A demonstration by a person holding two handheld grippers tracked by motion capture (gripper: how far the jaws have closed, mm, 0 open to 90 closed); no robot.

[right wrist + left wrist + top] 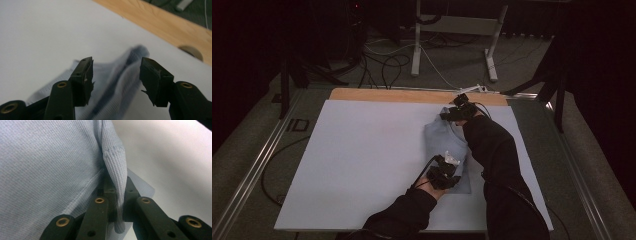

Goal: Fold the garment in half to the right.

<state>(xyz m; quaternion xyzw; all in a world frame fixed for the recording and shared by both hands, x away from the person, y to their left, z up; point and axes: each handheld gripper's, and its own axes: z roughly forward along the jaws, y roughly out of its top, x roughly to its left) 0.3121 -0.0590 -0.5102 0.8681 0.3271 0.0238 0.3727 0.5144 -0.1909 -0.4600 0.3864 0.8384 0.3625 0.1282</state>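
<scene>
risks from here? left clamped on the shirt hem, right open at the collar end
1. The left gripper pinches only a thin fold of the shirt; a tug could slip it out.
2. The right gripper is open over the far end, so any left pull may drag or unfold the shirt across the sheet.

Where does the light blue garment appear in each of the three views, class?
High view: light blue garment, right of centre on the white board.
Left gripper view: covers the left half, a fold pinched in the left gripper.
Right gripper view: low centre, blurred.
Shared landmark: the white board.
</scene>
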